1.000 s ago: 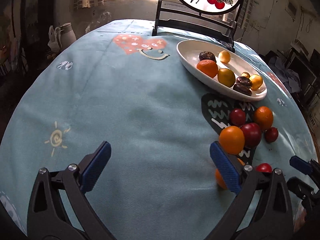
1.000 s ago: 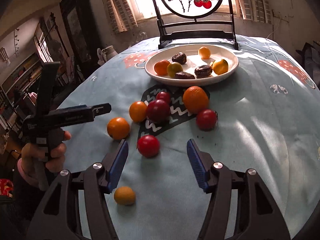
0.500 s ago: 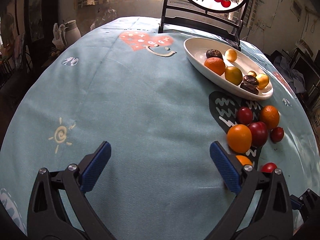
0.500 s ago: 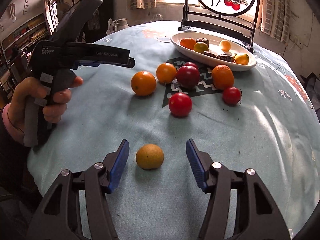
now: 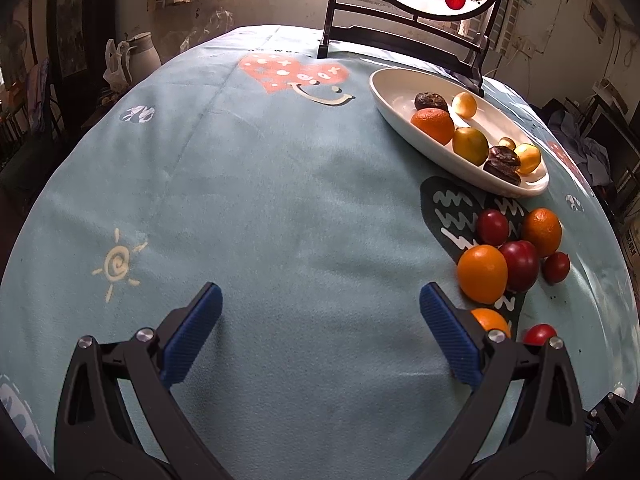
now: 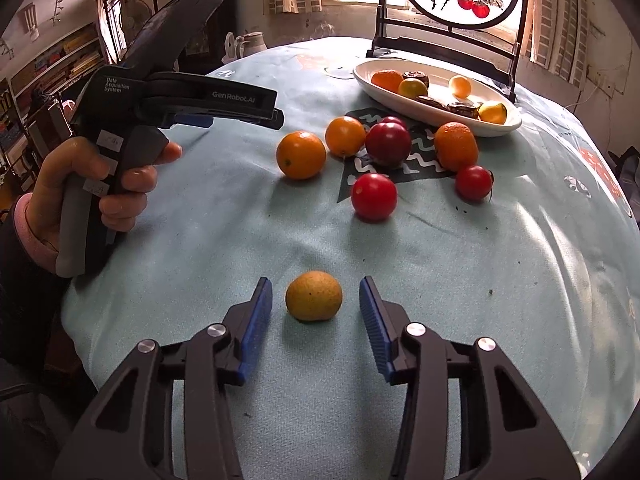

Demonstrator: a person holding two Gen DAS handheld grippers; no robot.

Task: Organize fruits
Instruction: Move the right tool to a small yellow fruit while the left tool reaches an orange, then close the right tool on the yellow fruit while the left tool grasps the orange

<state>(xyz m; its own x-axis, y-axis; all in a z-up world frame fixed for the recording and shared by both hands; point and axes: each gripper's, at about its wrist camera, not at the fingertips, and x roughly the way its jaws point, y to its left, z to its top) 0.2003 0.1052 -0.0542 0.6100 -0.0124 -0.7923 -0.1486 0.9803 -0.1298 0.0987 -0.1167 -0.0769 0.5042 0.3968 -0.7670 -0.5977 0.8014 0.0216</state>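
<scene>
Two hand-held grippers work over a round table covered in a pale blue cloth (image 6: 460, 288). Right gripper (image 6: 316, 300): its blue pads flank a small yellow-brown fruit (image 6: 314, 296) lying alone on the cloth at 6 o'clock in the right wrist view; the jaws are closing, with the fruit between them but a gap visible on each side, so no grip has been made yet. The pads straddle the fruit's widest part, presumably so that it is pinched across the middle and does not roll out. Left gripper (image 5: 320, 336): jaws spread wide over bare cloth, nothing between them; in the right wrist view it appears at 9 to 10 o'clock, raised off the table in the person's hand (image 6: 92, 188), apparently parked clear of the working side. White oval dish (image 6: 500, 128): at 1 o'clock, in front of a dark chair back (image 6: 444, 46), already holding an orange, several yellow fruits and dark brown ones, which marks it as the likely destination. Loose fruit: oranges (image 6: 301, 155), dark red plums (image 6: 388, 144) and red tomatoes (image 6: 374, 197) cluster at 12 o'clock, between the lone fruit and the dish, still to be sorted.
</scene>
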